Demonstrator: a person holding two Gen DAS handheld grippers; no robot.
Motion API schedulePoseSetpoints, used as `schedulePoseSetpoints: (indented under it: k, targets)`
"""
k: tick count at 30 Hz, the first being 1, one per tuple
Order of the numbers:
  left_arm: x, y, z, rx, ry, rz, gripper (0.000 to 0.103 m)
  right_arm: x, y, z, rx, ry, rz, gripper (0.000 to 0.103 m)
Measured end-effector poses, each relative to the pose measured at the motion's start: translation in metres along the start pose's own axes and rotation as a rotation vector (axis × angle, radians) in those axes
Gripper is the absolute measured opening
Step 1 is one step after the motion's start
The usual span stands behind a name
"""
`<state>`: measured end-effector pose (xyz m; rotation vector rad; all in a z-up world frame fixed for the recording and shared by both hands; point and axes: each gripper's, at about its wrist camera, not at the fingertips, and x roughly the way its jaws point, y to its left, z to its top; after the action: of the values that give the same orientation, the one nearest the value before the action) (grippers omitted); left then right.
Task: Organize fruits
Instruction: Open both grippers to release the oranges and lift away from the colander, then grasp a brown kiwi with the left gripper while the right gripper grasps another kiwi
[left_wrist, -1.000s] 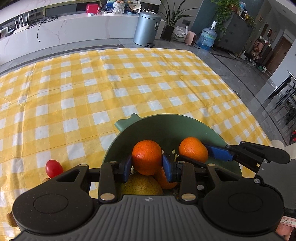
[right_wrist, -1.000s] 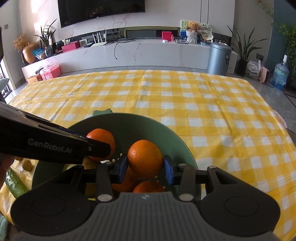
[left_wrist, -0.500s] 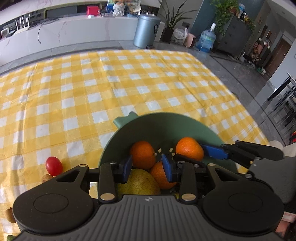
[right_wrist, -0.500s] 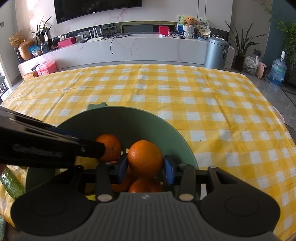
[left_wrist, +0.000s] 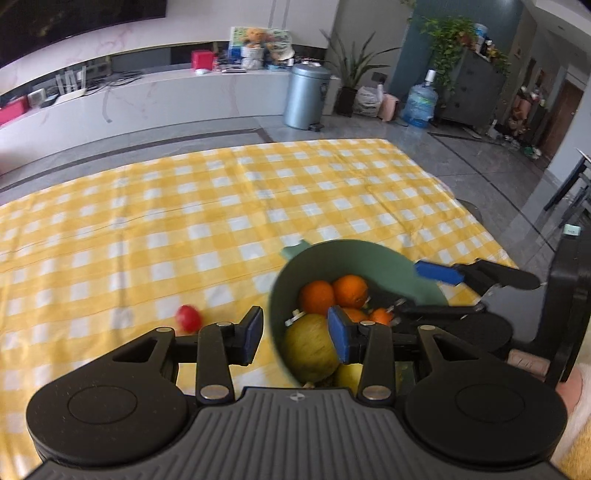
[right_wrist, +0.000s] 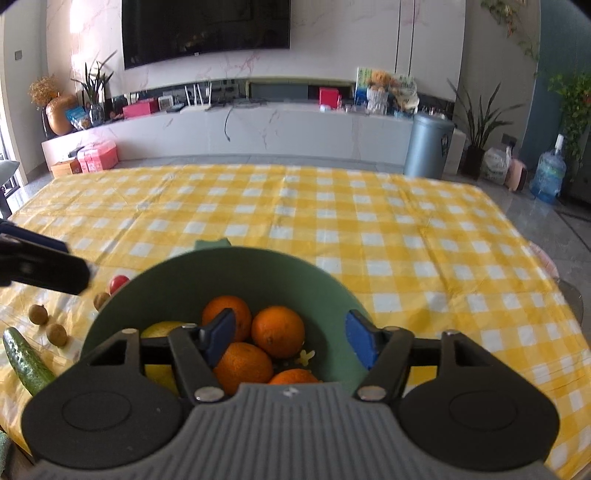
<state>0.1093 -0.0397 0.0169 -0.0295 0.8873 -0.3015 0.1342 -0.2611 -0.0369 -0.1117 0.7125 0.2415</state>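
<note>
A green bowl (right_wrist: 177, 284) on the yellow checked cloth holds several oranges (right_wrist: 277, 331) and a yellow pear (left_wrist: 309, 346). My right gripper (right_wrist: 291, 339) is open and empty, low over the bowl with its blue pads on either side of the oranges. My left gripper (left_wrist: 295, 334) is open and empty, at the bowl's left rim (left_wrist: 275, 295). The right gripper's open fingers (left_wrist: 439, 273) show across the bowl in the left wrist view. A red cherry tomato (left_wrist: 188, 317) lies on the cloth left of the bowl.
A cucumber (right_wrist: 27, 362) and three small brown round fruits (right_wrist: 55, 334) lie on the cloth left of the bowl, near the tomato (right_wrist: 118, 282). The cloth's right edge drops to a grey floor (left_wrist: 498, 177).
Both grippers have opened and let their oranges drop into the bowl. My left gripper has pulled back, up and to the left. My right gripper has lifted a little.
</note>
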Motion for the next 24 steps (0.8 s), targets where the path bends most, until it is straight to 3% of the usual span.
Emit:
schedulePoseSetpoints:
  k: [3, 9, 12, 17, 24]
  targets:
    - [-0.017, 0.011, -0.003, -0.017, 0.004, 0.044, 0.046, -0.016, 0.001, 0.004, 0.018, -0.044, 0.008, 0.069]
    - [-0.051, 0.033, -0.017, -0.050, -0.026, 0.094, 0.048, -0.042, 0.024, 0.016, 0.104, -0.076, 0.082, 0.069]
    - [-0.063, 0.045, -0.026, -0.045, -0.040, 0.135, 0.048, -0.048, 0.053, 0.022, 0.048, -0.087, 0.124, 0.069]
    - [-0.077, 0.068, -0.043, -0.063, -0.053, 0.137, 0.048, -0.057, 0.098, 0.026, -0.041, -0.100, 0.162, 0.069]
    - [-0.091, 0.102, -0.059, -0.118, -0.059, 0.132, 0.048, -0.048, 0.140, 0.013, -0.086, -0.037, 0.197, 0.069]
